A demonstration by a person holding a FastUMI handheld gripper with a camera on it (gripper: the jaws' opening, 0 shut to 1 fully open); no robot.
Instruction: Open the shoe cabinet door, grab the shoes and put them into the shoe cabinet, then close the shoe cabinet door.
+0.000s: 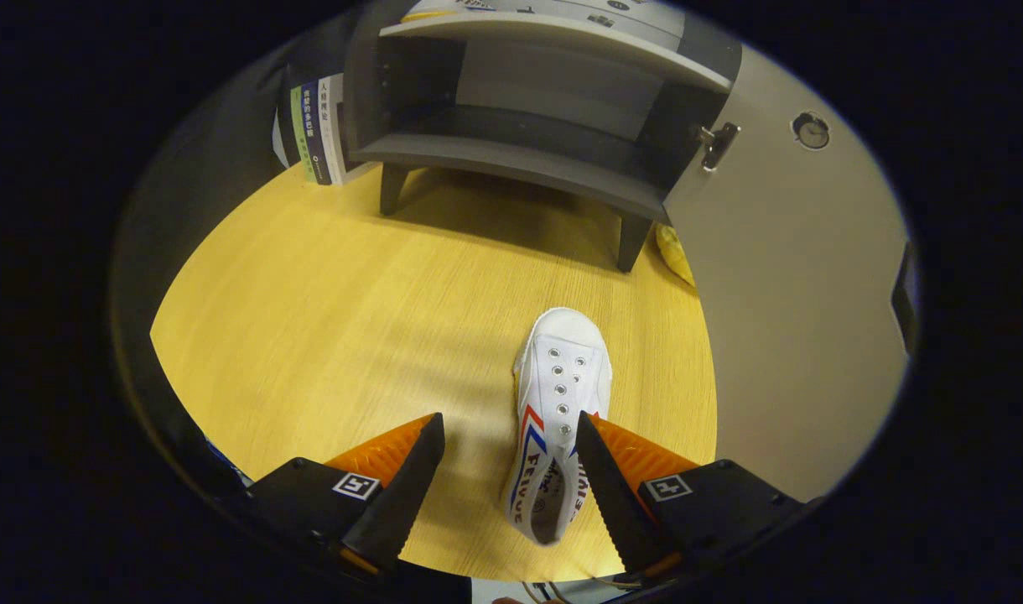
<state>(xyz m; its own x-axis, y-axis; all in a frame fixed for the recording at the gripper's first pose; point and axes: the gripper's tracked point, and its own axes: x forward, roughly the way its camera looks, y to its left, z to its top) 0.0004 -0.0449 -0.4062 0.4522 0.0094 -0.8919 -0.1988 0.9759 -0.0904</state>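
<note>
Gripper (509,445) fingers sit at the bottom of the frame, spread wide apart, nothing clamped. One white shoe (558,419) lies on the wooden table (310,319) at bottom centre, toe pointing away toward the cabinet, heel end between the fingers but off to the right side; the right finger looks to be touching or just beside its edge, the left finger well apart from it. Cannot tell if real contact. Cabinet (528,109) stands at the top centre of the frame on short legs, shelf bare, its door (780,319) already swung open at the right side. So the step in hand is likely the grab. To do it well: shift right so the shoe is centred between the fingers, come down low around the heel or mid-body, close on both side walls evenly, not on the opening rim, which would probably fold. Lift level, then carry in between the cabinet sides, clear of the door. Count: one shoe, one cabinet, one door, a few books (314,126) upright at upper left, one yellow thing (675,252) partly hidden behind the door.
</note>
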